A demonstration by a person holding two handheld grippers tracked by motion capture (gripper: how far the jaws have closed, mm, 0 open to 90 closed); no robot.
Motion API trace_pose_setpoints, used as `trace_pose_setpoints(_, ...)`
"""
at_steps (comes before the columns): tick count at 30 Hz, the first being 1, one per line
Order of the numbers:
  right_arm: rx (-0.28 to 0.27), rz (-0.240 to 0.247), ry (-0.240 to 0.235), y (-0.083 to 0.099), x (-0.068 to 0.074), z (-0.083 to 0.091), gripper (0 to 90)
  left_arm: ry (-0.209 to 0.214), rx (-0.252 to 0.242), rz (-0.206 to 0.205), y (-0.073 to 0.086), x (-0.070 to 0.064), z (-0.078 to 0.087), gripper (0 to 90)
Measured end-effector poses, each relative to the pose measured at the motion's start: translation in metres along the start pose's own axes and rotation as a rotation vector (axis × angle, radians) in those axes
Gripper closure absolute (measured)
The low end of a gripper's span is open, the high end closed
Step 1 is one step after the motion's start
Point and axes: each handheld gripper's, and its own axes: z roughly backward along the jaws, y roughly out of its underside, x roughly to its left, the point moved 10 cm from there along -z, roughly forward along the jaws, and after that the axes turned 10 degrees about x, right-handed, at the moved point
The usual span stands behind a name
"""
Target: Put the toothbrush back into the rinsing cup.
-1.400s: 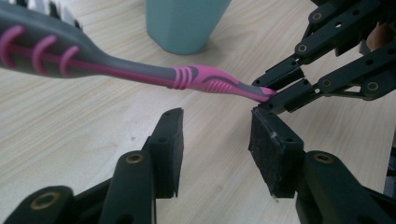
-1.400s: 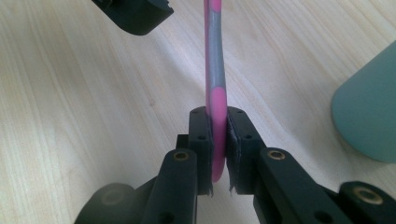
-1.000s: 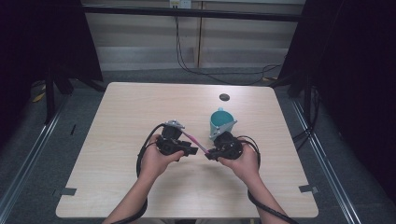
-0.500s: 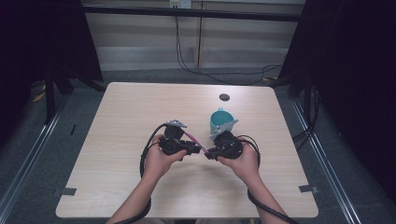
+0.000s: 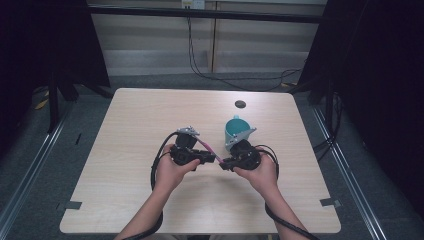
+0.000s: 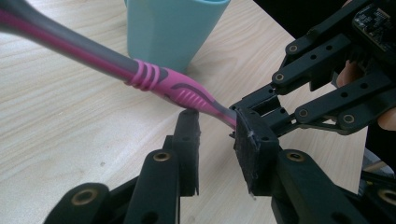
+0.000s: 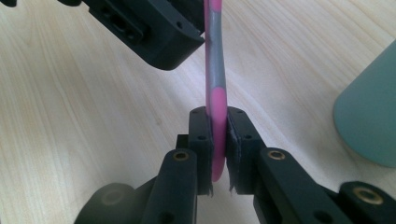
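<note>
High view shows both tools meeting just below the middle of the surface (image 5: 130, 125), with a teal cup (image 5: 234, 131) standing at about one o'clock from them and a small dark disc (image 5: 240, 104) farther off at twelve. A pink and grey toothbrush (image 5: 209, 149) bridges the gap between the two tools, held clear of the surface.

Right gripper view makes the hold plain: the right tool (image 7: 218, 140) has its jaws closed flat on the pink end of the toothbrush handle, pads square to it. Left gripper view shows the left tool (image 6: 217, 135) with its jaws apart, a clear gap between them; the handle runs across above that gap from ten o'clock toward three, and the right-hand pad sits just beside the handle's end, perhaps touching it, without pinching.

The step in hand looks like a handover, or a regrip before the toothbrush goes into the cup. To do it well, keep the right tool clamped and steady, bring the left tool up so the ribbed pink grip lies between both pads, centred, then close fully before the right one lets go. Gripping too near the tip risks the handle pivoting or slipping out.
</note>
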Motion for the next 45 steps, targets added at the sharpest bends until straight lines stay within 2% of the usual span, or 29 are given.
trace_pose_setpoints(14, 0.006, 0.002, 0.007, 0.002, -0.003, -0.001, 81.8, 0.008, -0.004, 0.007, 0.000, 0.001, 0.001, 69.5)
trace_pose_setpoints(21, -0.003, 0.006, -0.003, 0.000, 0.000, -0.001, 81.8, 0.013, -0.011, 0.021, -0.001, 0.001, -0.001, 68.7)
trace_pose_setpoints(25, -0.010, 0.002, -0.016, -0.002, 0.002, -0.001, 81.8, 0.000, -0.023, 0.028, -0.002, 0.002, -0.002, 69.9)
trace_pose_setpoints(30, -0.010, -0.008, -0.017, -0.002, 0.002, -0.001, 81.8, 0.008, -0.037, 0.050, -0.003, 0.002, -0.002, 74.1)
trace_pose_setpoints(36, -0.029, -0.034, -0.035, -0.003, 0.003, -0.001, 81.7, 0.016, -0.061, 0.052, -0.007, 0.000, -0.001, 74.9)
trace_pose_setpoints(40, -0.046, -0.031, -0.032, -0.005, 0.003, -0.001, 81.6, 0.019, -0.082, 0.057, -0.011, -0.001, 0.001, 75.1)
trace_pose_setpoints(45, -0.051, -0.044, -0.038, -0.006, 0.004, -0.001, 81.6, 0.020, -0.082, 0.055, -0.011, -0.001, 0.001, 75.1)
